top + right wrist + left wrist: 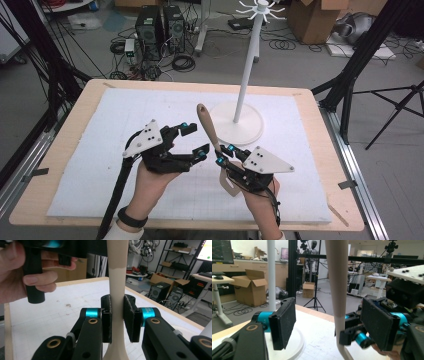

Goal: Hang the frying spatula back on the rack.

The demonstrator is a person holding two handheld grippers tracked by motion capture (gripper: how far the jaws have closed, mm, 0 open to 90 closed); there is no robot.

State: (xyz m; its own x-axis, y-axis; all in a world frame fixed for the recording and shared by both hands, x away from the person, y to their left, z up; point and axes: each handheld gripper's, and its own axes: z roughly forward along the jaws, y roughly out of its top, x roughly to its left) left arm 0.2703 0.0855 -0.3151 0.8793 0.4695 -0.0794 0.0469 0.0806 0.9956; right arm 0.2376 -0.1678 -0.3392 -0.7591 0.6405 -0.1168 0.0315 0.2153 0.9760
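A utensil (207, 127) with a pale neck and a brown handle end stands nearly upright over the white mat, its flat pale head low by the right hand. My right gripper (223, 154) is shut on its neck; in the right gripper view both pads press the utensil (117, 270) at the right gripper (117, 317). Just left of it, my left gripper (195, 140) is open. In the left gripper view the utensil (337, 277) rises between the wide-apart pads (283, 322), touching neither, with the left gripper (330, 325) around it.
A white hook stand (247, 65) on a round base (250, 132) rises just behind the utensil. The white mat (125, 115) covers a wooden table (320, 130). Tripods, boxes and computers stand on the floor beyond.
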